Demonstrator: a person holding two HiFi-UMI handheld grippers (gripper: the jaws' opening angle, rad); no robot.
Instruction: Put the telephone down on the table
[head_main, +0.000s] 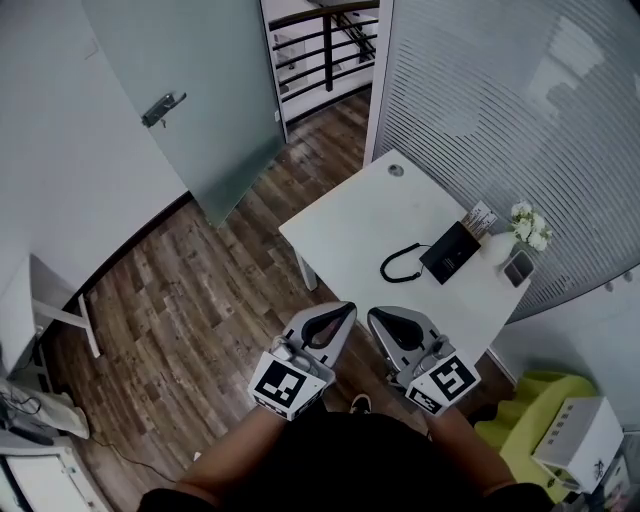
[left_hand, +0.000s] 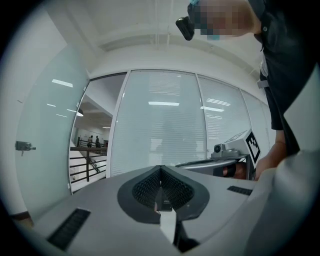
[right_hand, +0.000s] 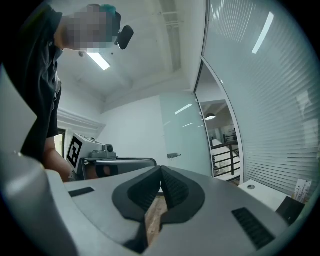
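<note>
desk (head_main: 350, 215) straight ahead | left gripper (head_main: 343, 310), right gripper (head_main: 380, 316): fingers (left_hand: 145, 189) pressed together, holding nothing | telephone (head_main: 452, 250) already lying far right on desk | its curly cord (head_main: 400, 266) could snag a reach and tip the little flower vase (head_main: 497, 248) beside it

The telephone (head_main: 450, 252) lies on the table (head_main: 370, 215), flowers (head_main: 528, 226) to its right.

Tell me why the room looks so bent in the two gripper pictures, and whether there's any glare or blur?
Left gripper view: a wide-angle lens bows the frosted partition, whose glass mirrors ceiling lights, and the corners go black. Right gripper view: the same bowing and dark rim, with a bright ceiling lamp. Head view: sharp and evenly lit, with pale glare on the striped wall.
</note>
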